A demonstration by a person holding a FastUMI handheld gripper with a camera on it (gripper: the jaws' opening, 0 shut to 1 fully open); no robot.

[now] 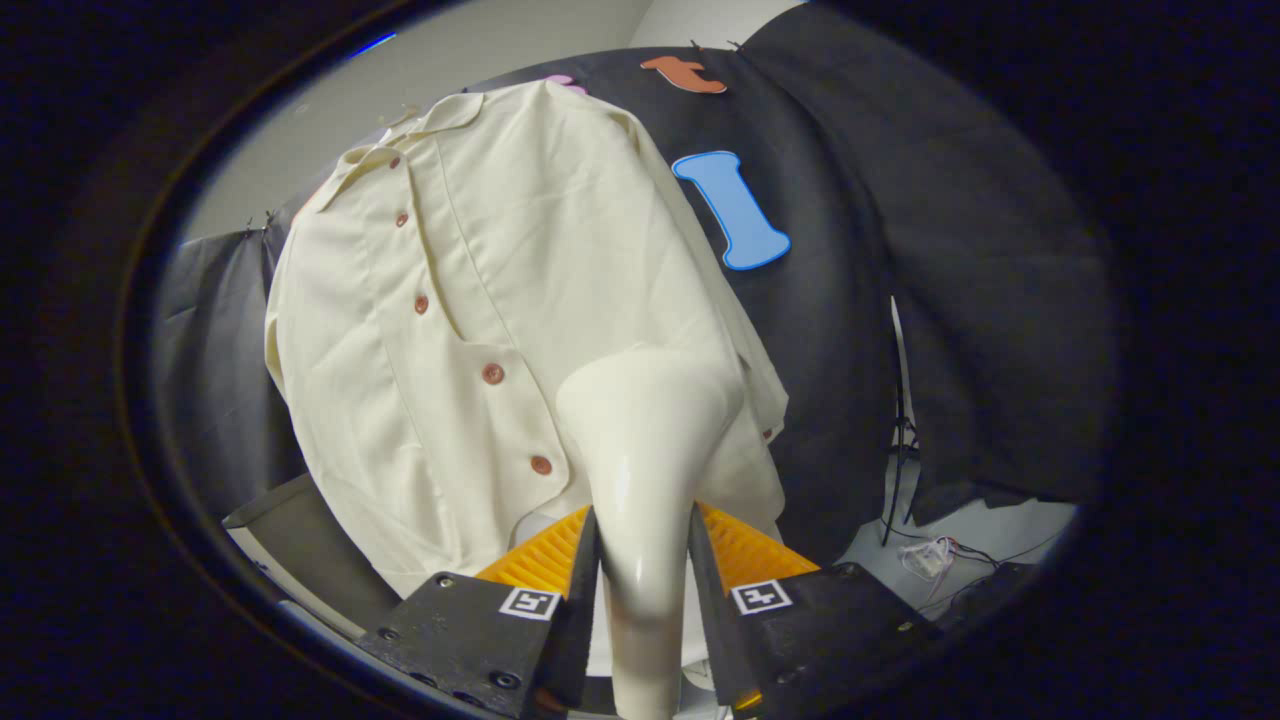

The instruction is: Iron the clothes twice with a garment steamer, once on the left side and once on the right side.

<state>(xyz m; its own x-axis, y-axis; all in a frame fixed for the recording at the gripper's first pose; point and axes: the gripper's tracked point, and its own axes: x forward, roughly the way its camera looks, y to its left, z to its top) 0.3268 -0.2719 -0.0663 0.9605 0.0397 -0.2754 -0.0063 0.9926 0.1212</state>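
The gripper [642,560] clamps both fingers on the steamer [645,450] handle. Its head points to twelve o'clock, low against the hanging shirt [480,290] — right of the buttons. The shirt's length rises toward eleven o'clock — I'd guess the stroke runs upward.

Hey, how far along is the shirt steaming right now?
Done: the hand-held gripper is shut on the garment steamer. In hand: its head sits against the cream shirt, right of the button row. How many passes are finished cannot be told; creases show beside the buttons.
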